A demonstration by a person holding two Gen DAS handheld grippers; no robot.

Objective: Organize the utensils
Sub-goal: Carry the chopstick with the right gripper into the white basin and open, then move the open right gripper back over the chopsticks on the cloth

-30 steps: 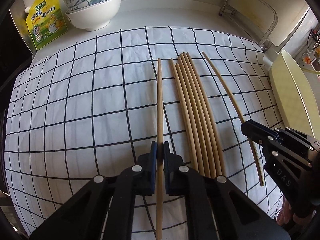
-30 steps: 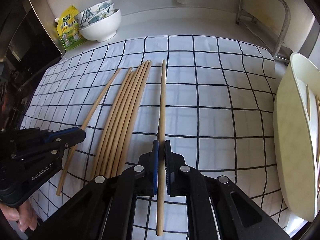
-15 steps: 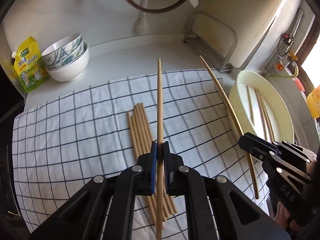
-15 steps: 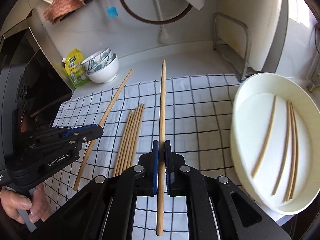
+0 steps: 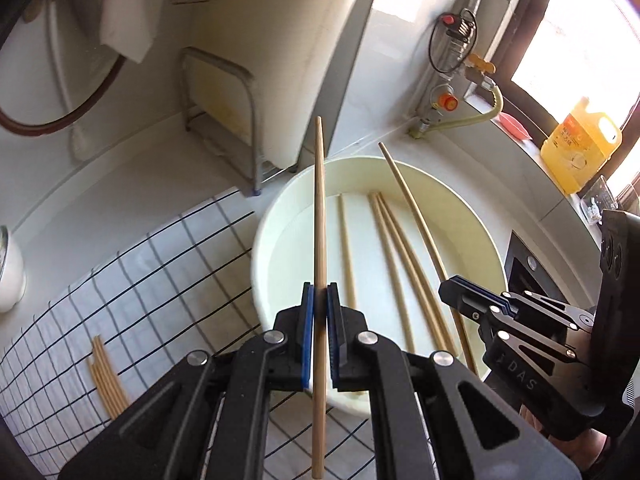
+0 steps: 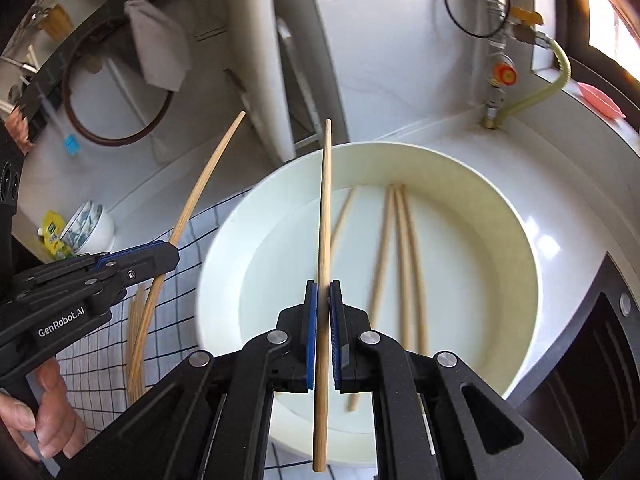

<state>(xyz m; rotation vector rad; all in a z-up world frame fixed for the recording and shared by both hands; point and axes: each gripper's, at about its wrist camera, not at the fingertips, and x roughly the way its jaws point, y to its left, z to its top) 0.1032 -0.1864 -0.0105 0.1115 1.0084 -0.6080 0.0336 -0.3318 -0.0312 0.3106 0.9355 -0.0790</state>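
Note:
Each gripper holds one wooden chopstick in the air over the cream oval dish (image 5: 486, 236) (image 6: 532, 264). My left gripper (image 5: 320, 292) is shut on a chopstick (image 5: 319, 208) that points forward above the dish's left part. My right gripper (image 6: 323, 288) is shut on another chopstick (image 6: 325, 200) above the dish's middle. Each view also shows the other gripper from the side: the right gripper (image 5: 452, 290) with its chopstick (image 5: 416, 216), the left gripper (image 6: 170, 252) with its chopstick (image 6: 200, 188). Three chopsticks (image 5: 396, 240) (image 6: 400, 240) lie inside the dish. A bundle of chopsticks (image 5: 106, 376) (image 6: 136, 320) lies on the checked cloth (image 5: 132, 280).
A metal rack (image 5: 240, 100) stands behind the dish against the white wall. A gas valve with a yellow hose (image 5: 476, 88) and a yellow bottle (image 5: 580, 148) sit at the right. White bowls and a yellow packet (image 6: 80, 228) stand at the far left. A black stove edge (image 6: 592, 360) borders the dish's right.
Both grippers lifted their chopsticks off the checked cloth and carried them right, from over the bundle to above the dish. The bundle stayed on the cloth.

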